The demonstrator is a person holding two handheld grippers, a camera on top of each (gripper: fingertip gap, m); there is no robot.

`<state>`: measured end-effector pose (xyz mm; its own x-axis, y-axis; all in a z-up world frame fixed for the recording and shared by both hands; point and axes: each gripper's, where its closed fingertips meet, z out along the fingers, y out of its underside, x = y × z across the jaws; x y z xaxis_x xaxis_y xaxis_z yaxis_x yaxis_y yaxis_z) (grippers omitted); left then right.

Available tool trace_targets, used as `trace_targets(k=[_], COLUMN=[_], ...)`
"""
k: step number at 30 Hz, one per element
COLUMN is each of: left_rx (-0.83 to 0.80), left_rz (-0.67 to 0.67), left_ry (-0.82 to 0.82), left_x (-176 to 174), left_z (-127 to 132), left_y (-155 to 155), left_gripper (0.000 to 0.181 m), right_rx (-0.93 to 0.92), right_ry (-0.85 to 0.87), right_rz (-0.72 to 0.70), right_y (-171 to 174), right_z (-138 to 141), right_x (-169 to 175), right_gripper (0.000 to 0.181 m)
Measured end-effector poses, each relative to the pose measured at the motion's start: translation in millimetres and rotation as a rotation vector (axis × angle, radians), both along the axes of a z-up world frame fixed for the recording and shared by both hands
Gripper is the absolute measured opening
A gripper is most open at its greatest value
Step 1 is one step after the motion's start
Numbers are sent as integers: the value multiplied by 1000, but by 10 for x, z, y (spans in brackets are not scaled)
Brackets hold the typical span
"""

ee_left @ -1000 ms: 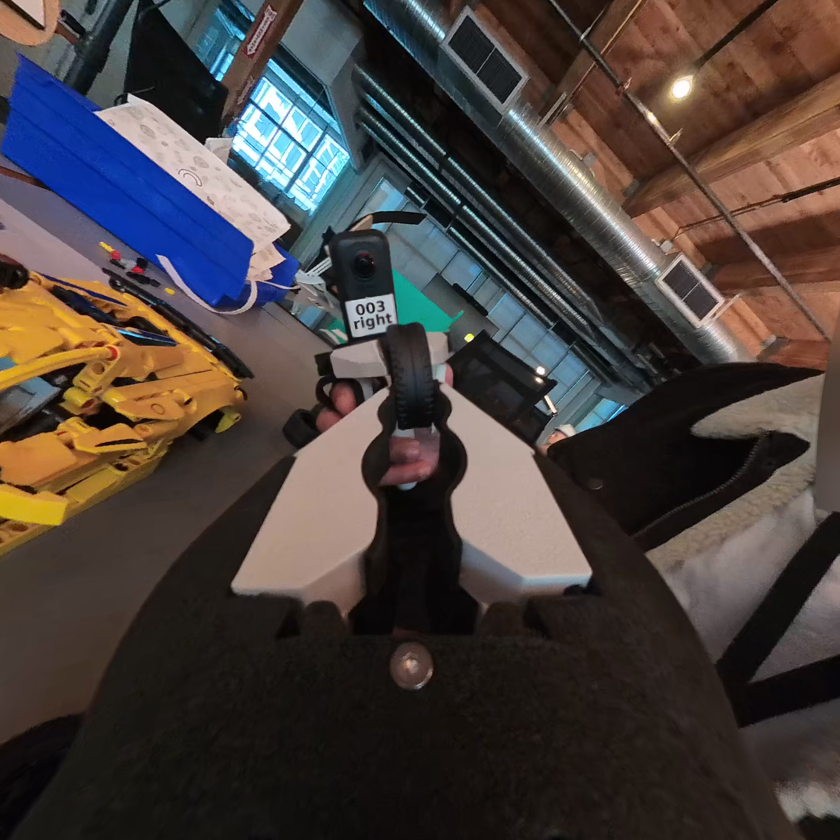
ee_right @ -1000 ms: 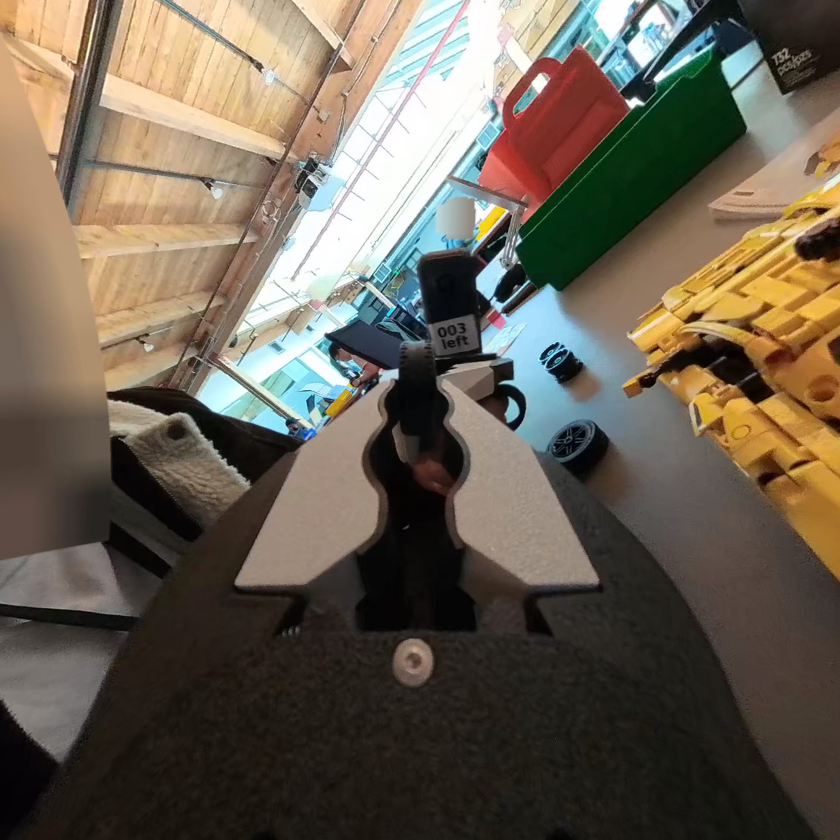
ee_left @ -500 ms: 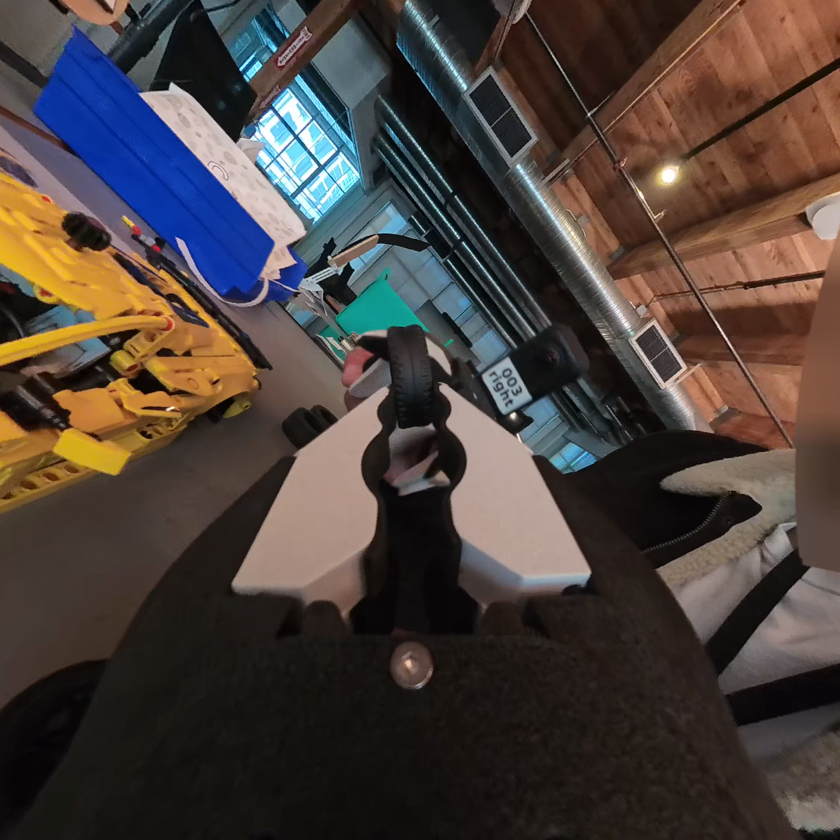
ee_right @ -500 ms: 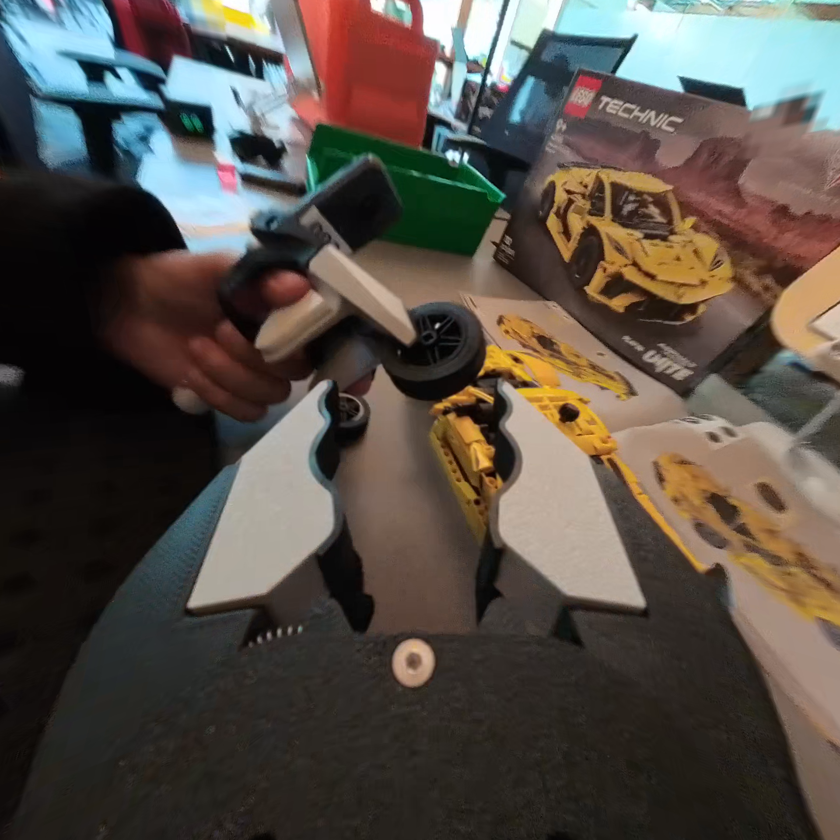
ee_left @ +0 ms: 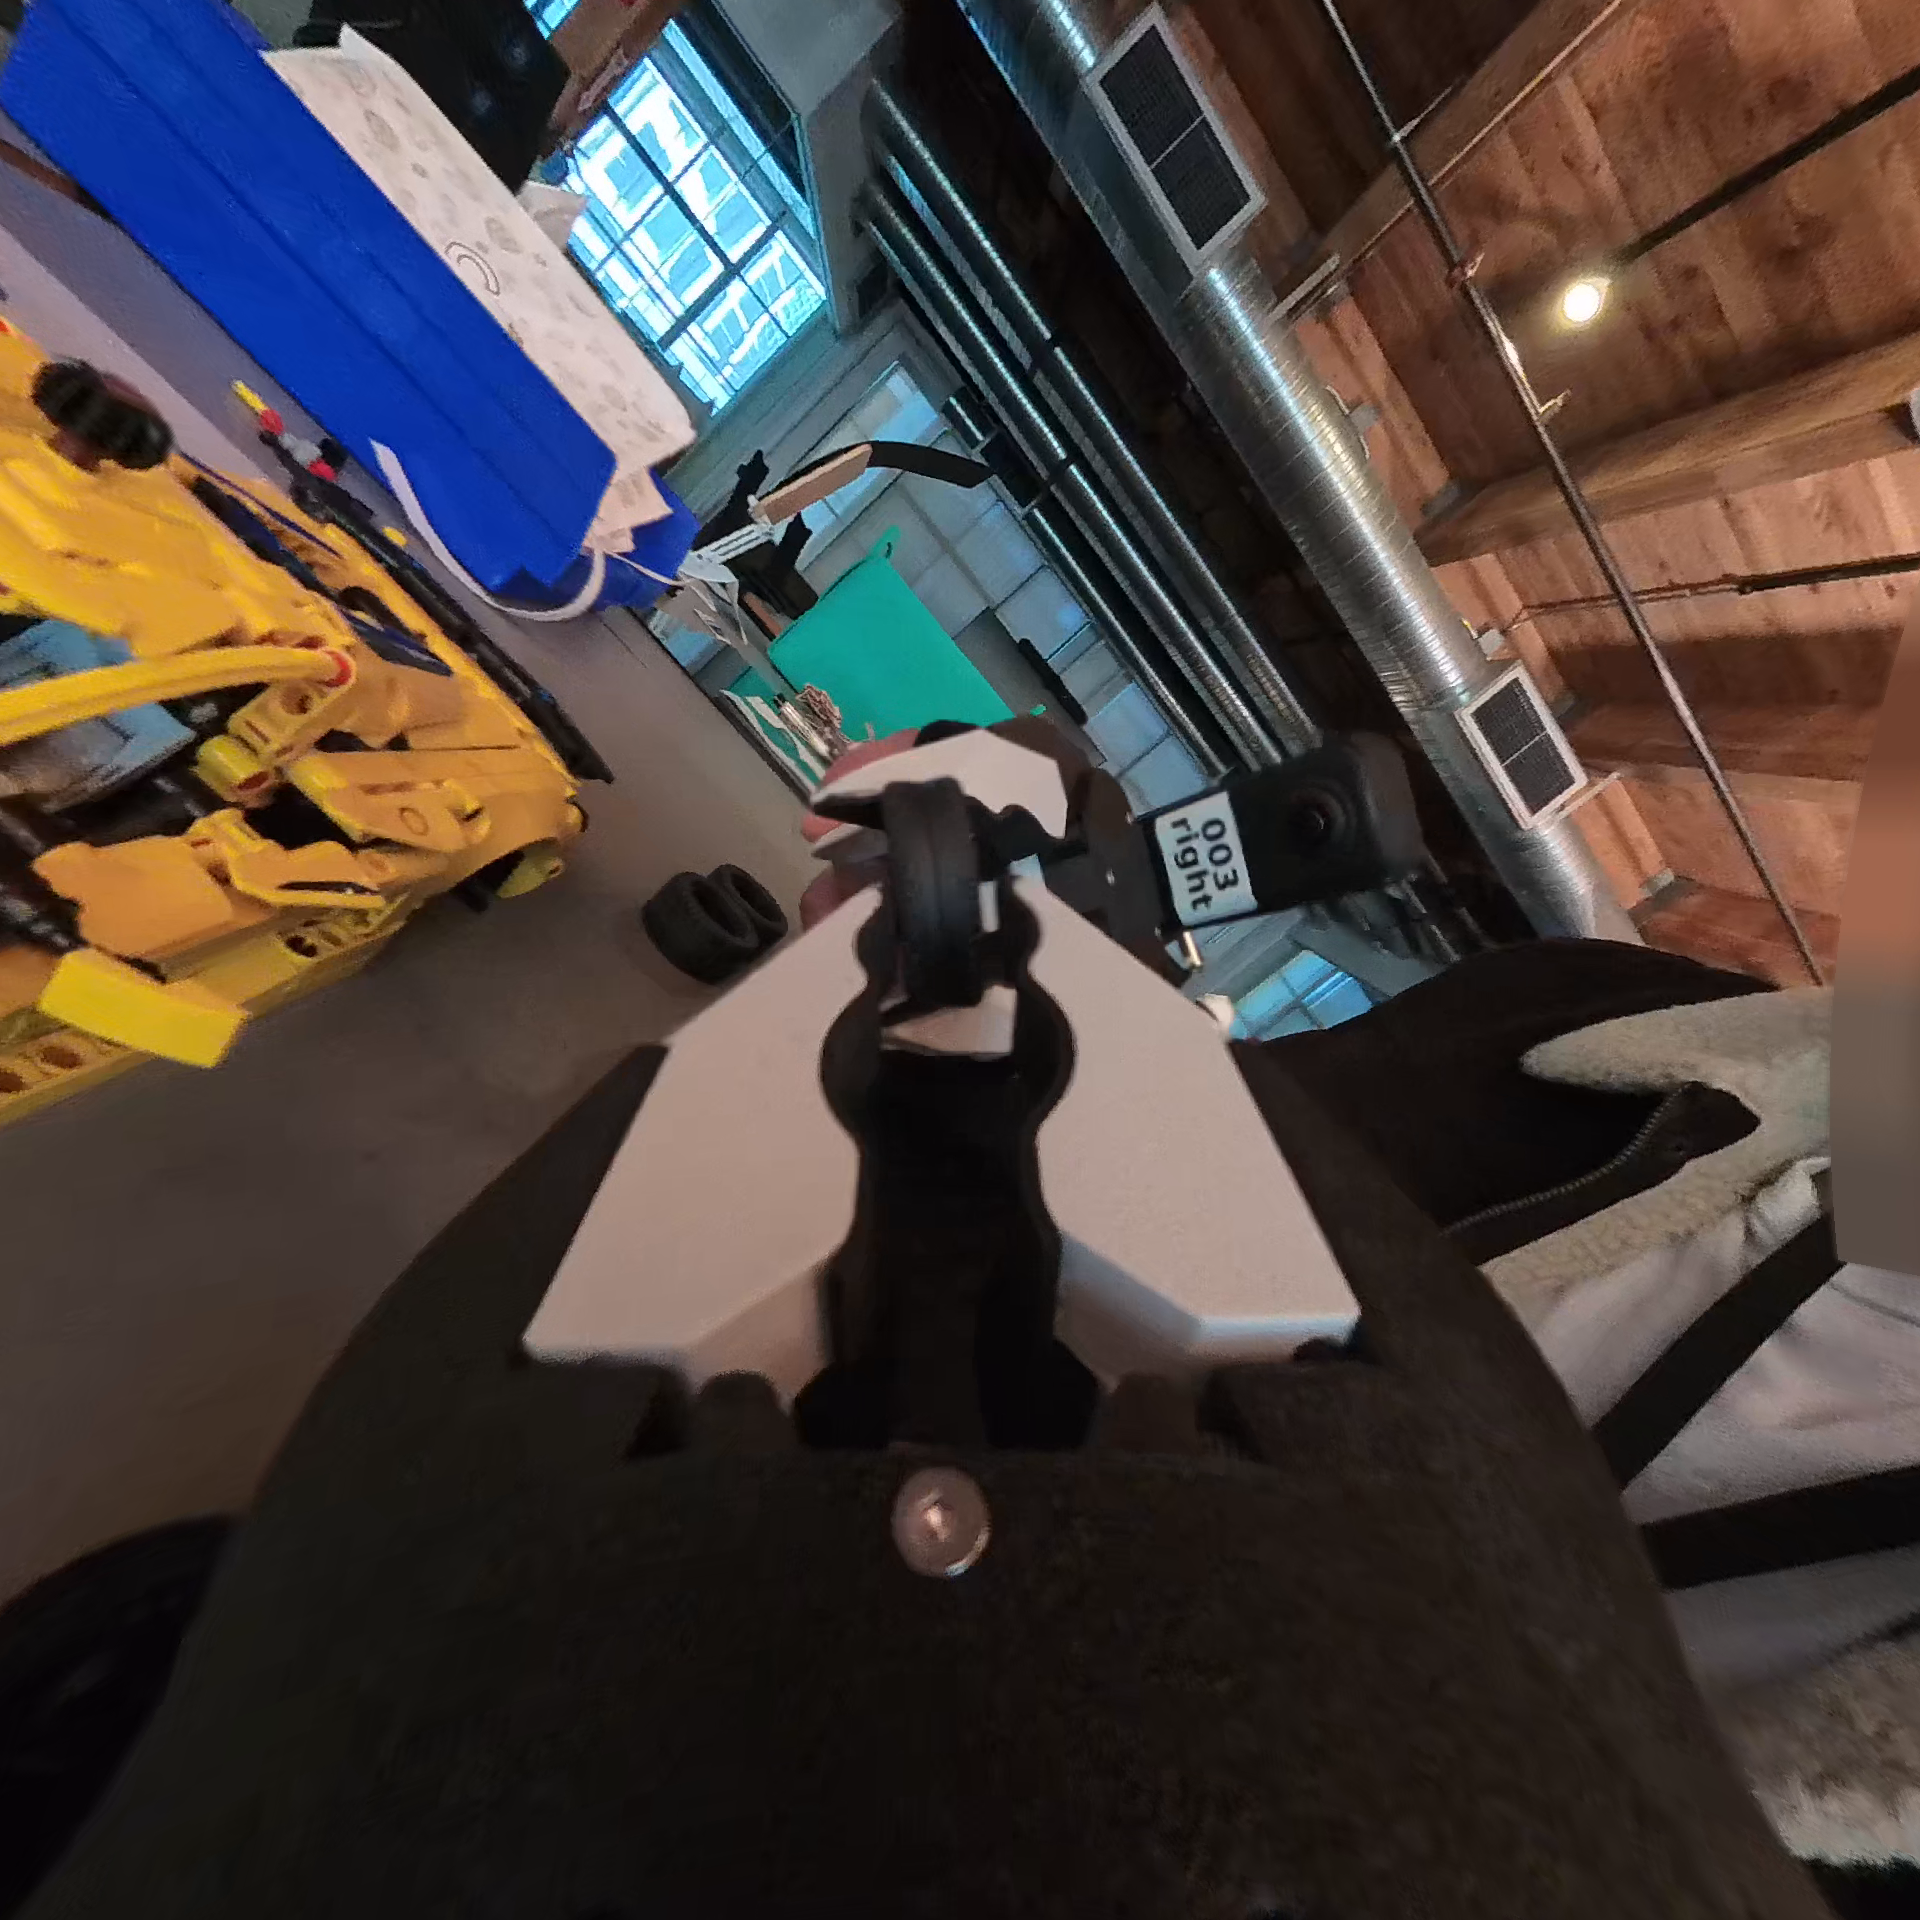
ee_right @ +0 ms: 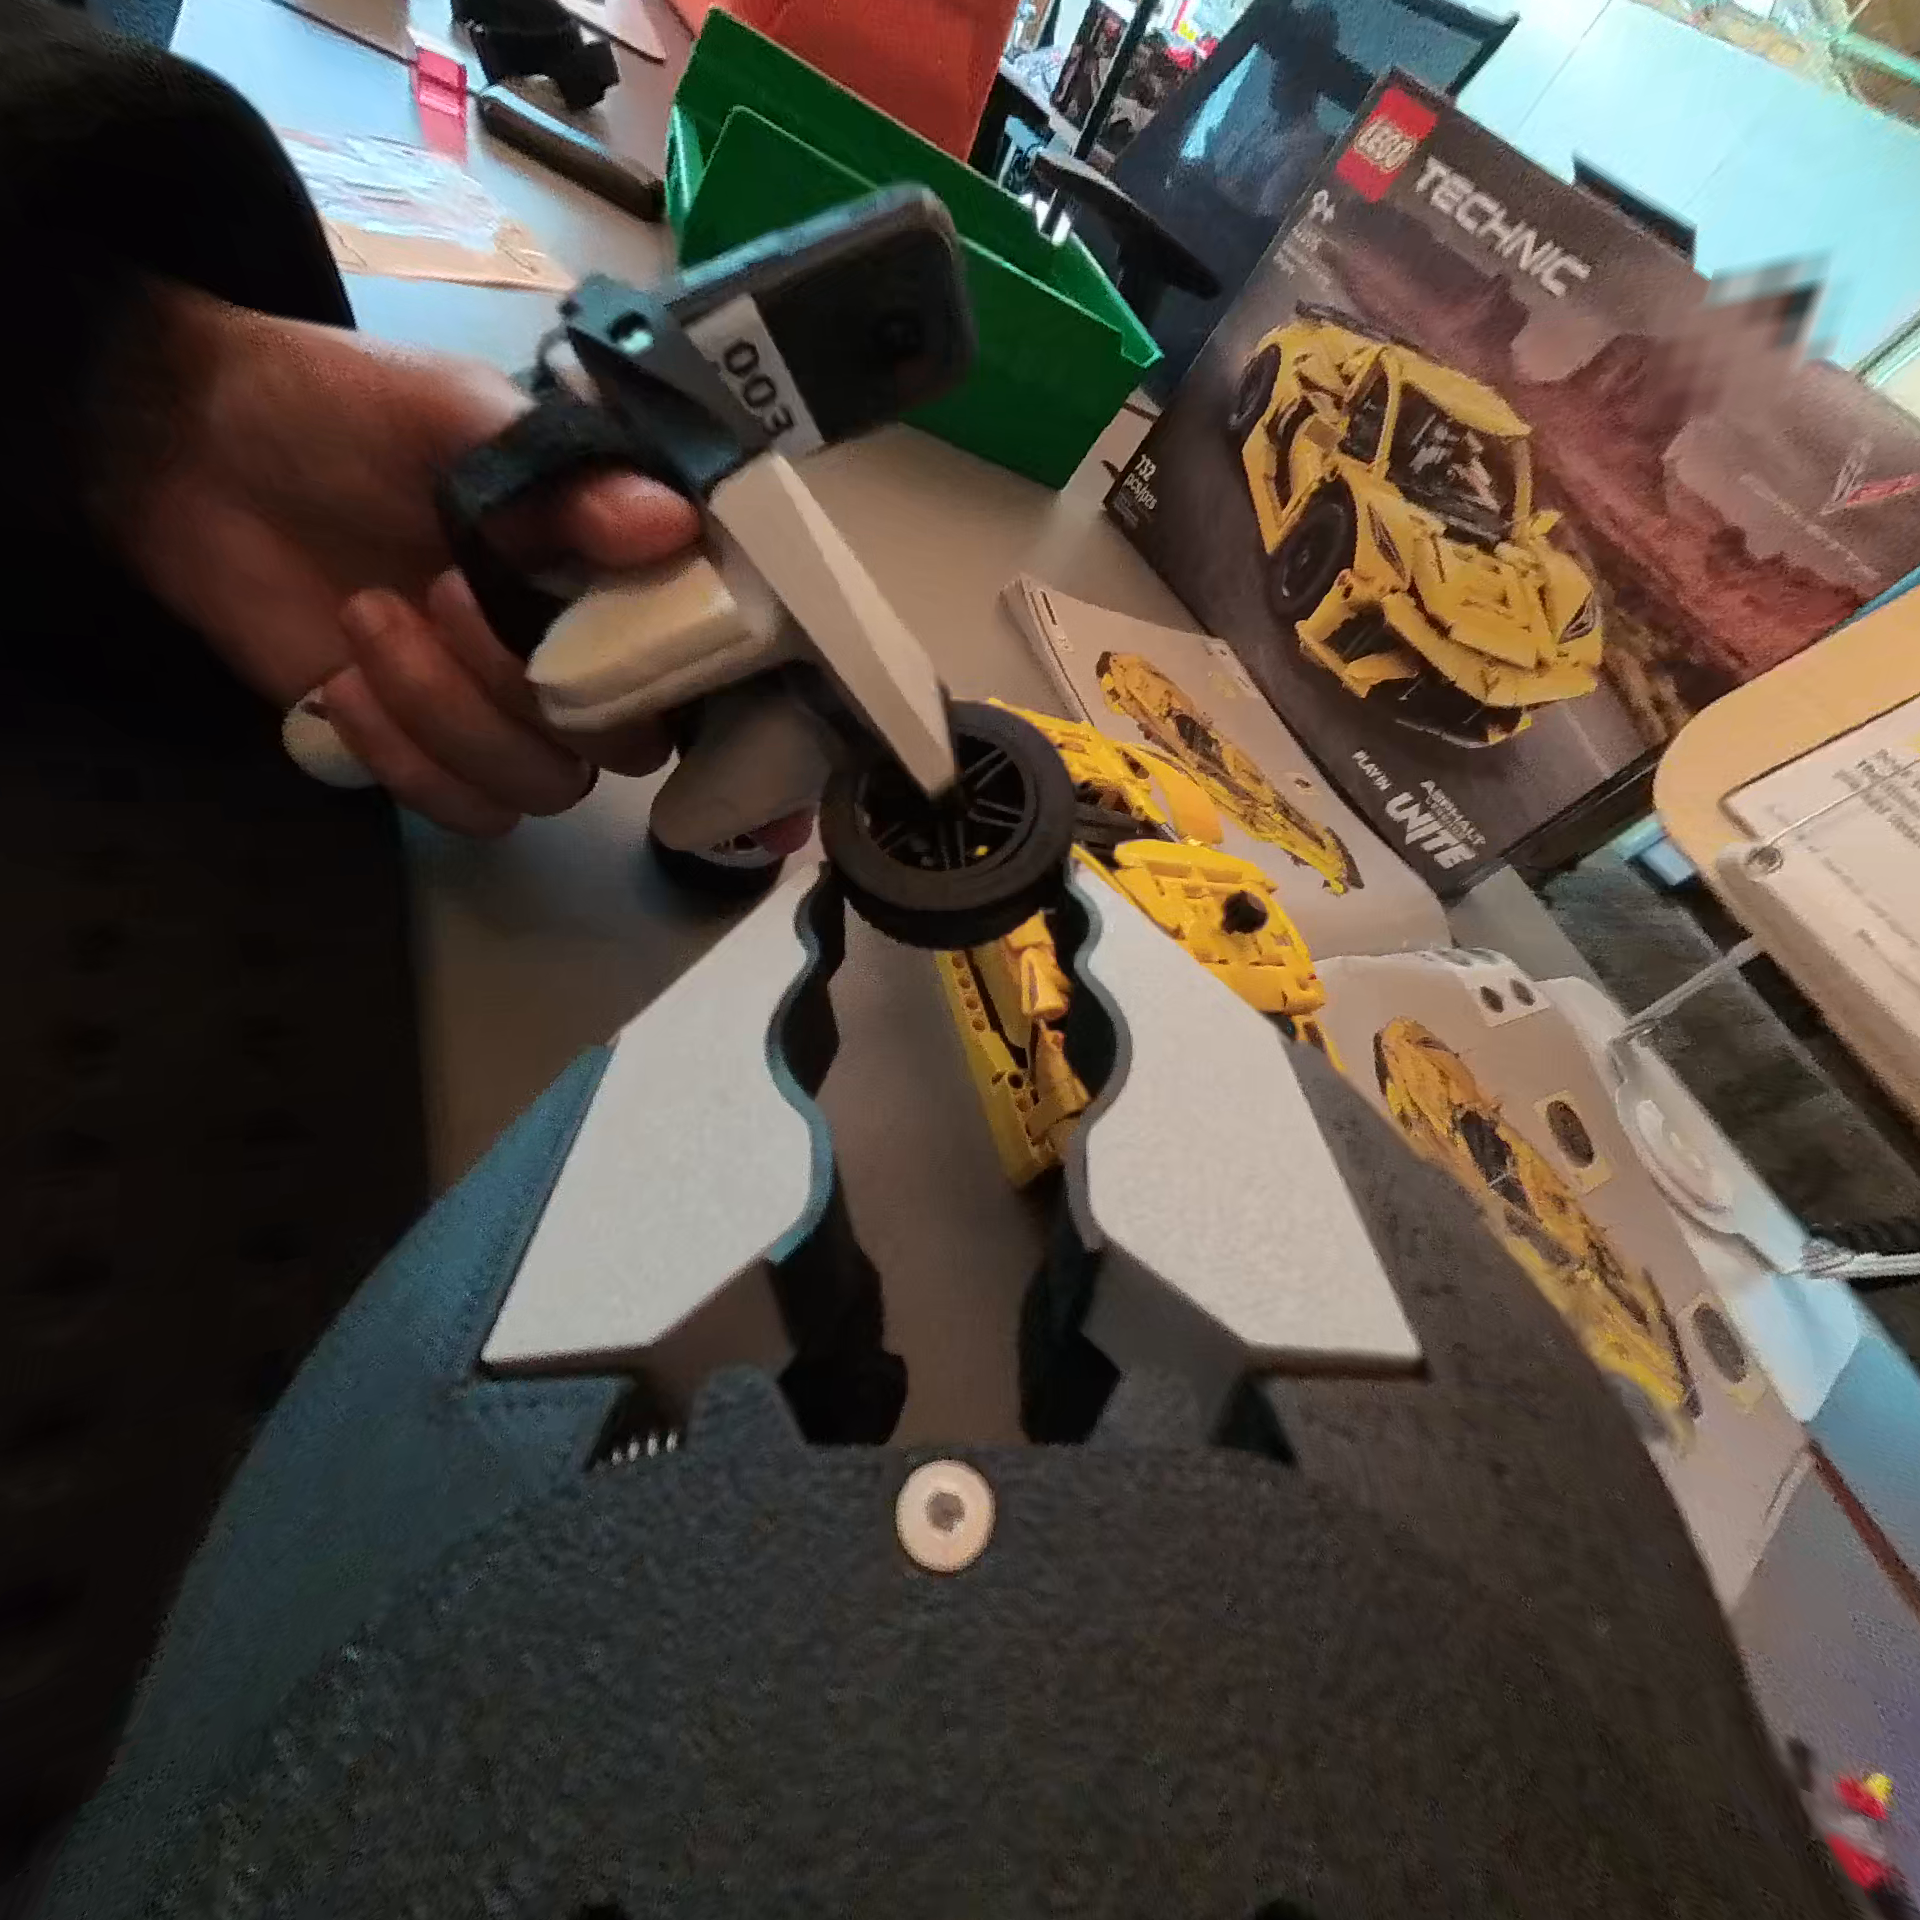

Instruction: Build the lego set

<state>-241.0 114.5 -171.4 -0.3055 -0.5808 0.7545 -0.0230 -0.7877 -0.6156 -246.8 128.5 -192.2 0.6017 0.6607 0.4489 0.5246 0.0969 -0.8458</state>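
A black wheel with a tyre [ee_left: 935, 873] is clamped edge-on between the fingers of my left gripper [ee_left: 940, 914], raised above the table. In the right wrist view a hand holds that left gripper [ee_right: 914, 800] with the wheel [ee_right: 997, 862] at its tip. My right gripper [ee_right: 945, 925] is open, its fingertips on either side of the wheel's lower rim. The partly built yellow lego car [ee_left: 260, 748] lies on the grey table to the left, and shows past the wheel in the right wrist view [ee_right: 1174, 883].
Two loose black tyres [ee_left: 712, 920] lie on the table near the car. A blue bin [ee_left: 312, 270] stands behind it. The set's box [ee_right: 1507, 468], an instruction booklet [ee_right: 1195, 707], a sticker sheet [ee_right: 1558, 1195] and a green bin [ee_right: 935, 312] are around the car. My two grippers' fingertips are within a few centimetres of each other.
One second ago both grippers were shut on the wheel. The right gripper let go, opened and turned to face down at the table. Its open tips have since come up around the wheel.
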Motion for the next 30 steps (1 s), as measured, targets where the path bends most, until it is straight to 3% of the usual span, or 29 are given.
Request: trace_targets(k=[8, 14, 20, 30], left_rx=[-24, -10, -33, 60], left_rz=[83, 155, 163, 184], left_ry=[28, 79, 73, 145], left_x=[-8, 3, -1, 70], left_z=[-58, -126, -133, -191], left_y=[121, 232, 262, 205], left_gripper=[17, 16, 16, 16], right_rx=[146, -61, 111, -42], right_ry=[-289, -77, -155, -96], right_rz=[-184, -189, -295, -287], right_y=[123, 192, 209, 205], right_z=[-48, -150, -71, -137], right_x=[46, 21, 31, 75], right_gripper=[38, 40, 43, 41])
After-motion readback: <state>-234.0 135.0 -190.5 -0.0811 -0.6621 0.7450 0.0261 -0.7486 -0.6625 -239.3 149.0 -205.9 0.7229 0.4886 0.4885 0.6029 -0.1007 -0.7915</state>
